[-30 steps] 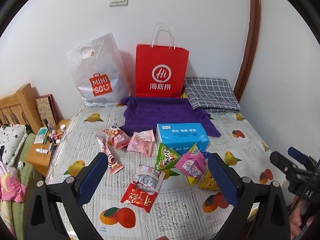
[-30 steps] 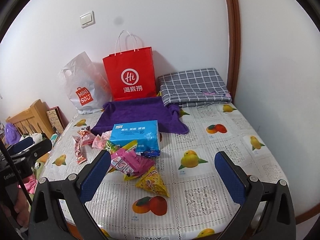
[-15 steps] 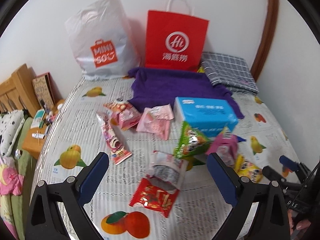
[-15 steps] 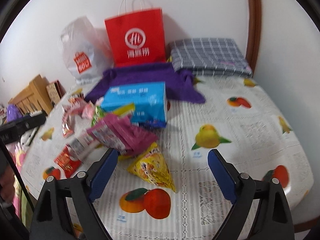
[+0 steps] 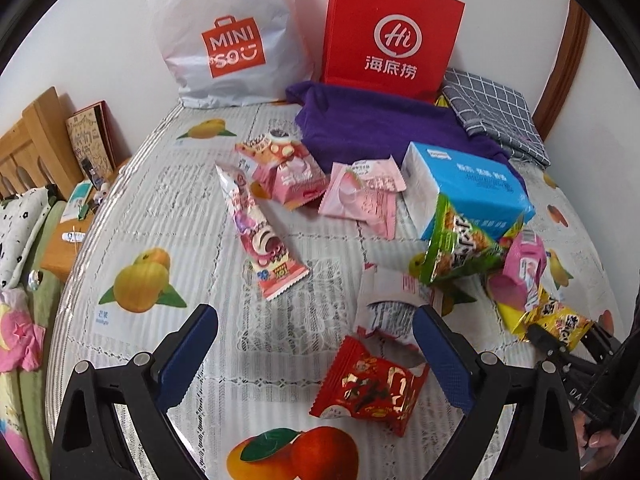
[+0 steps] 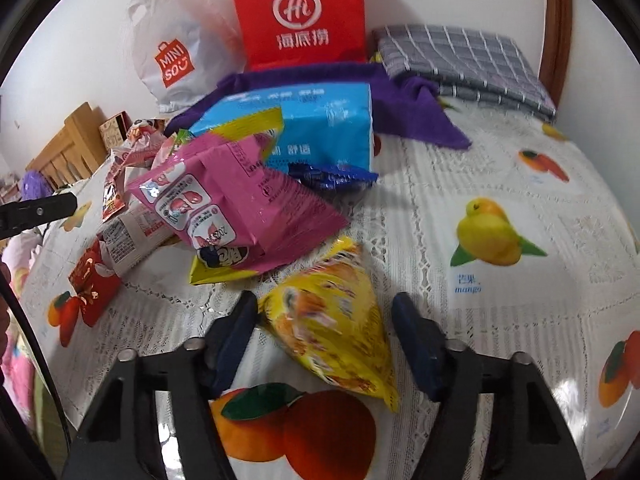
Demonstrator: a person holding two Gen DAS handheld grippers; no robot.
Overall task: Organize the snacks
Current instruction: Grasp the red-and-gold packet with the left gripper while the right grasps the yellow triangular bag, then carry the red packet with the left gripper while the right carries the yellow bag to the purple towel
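Several snack packets lie on the fruit-print cover. My left gripper (image 5: 316, 344) is open, low over the bed, with a red packet (image 5: 370, 386) between its fingers and a white packet (image 5: 390, 302) just beyond. My right gripper (image 6: 324, 334) is open with its fingers on either side of a yellow packet (image 6: 336, 332); I cannot see contact. A pink packet (image 6: 236, 204) lies beyond it. The long pink packet (image 5: 260, 236), two pink packets (image 5: 290, 174) and a green packet (image 5: 456, 244) lie farther off.
A blue tissue pack (image 5: 468, 188) sits on a purple towel (image 5: 384, 128). A red paper bag (image 5: 394, 32) and a white Miniso bag (image 5: 228, 36) stand against the wall. A grey checked cloth (image 6: 460, 60) lies at the back right. A wooden nightstand (image 5: 72, 220) stands left.
Both grippers have dropped and moved forward toward the snacks. The right one has narrowed around the yellow packet; the left one now frames the red packet.
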